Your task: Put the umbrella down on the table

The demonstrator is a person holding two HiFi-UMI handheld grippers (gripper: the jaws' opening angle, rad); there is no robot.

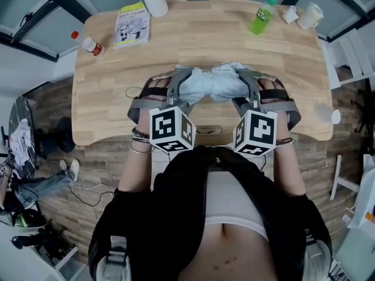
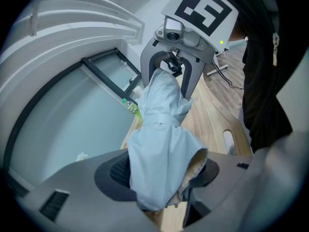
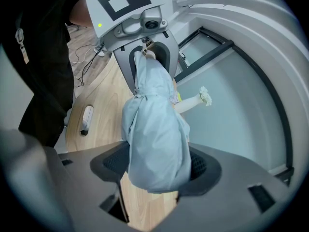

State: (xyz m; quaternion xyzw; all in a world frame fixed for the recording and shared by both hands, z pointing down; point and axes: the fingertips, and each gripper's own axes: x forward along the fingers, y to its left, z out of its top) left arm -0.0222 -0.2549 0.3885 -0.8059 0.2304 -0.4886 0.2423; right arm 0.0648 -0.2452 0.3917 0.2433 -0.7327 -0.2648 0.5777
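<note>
Above the near edge of the wooden table (image 1: pixel 205 40), you hold the folded pale-blue umbrella (image 1: pixel 214 84) crosswise, left gripper (image 1: pixel 177 91) and right gripper (image 1: pixel 249 90) each pinching one end; release one side early and it could swing down and slip off.

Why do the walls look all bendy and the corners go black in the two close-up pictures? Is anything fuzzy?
Left gripper view: the wide-angle lens bends the window frame into curves and leaves black corners, while the folded umbrella stays sharp. Right gripper view: same bending and dark corners, and the umbrella is clear too. Head view: the table edges bow a little, the light is even, and there is no strong glare.
</note>
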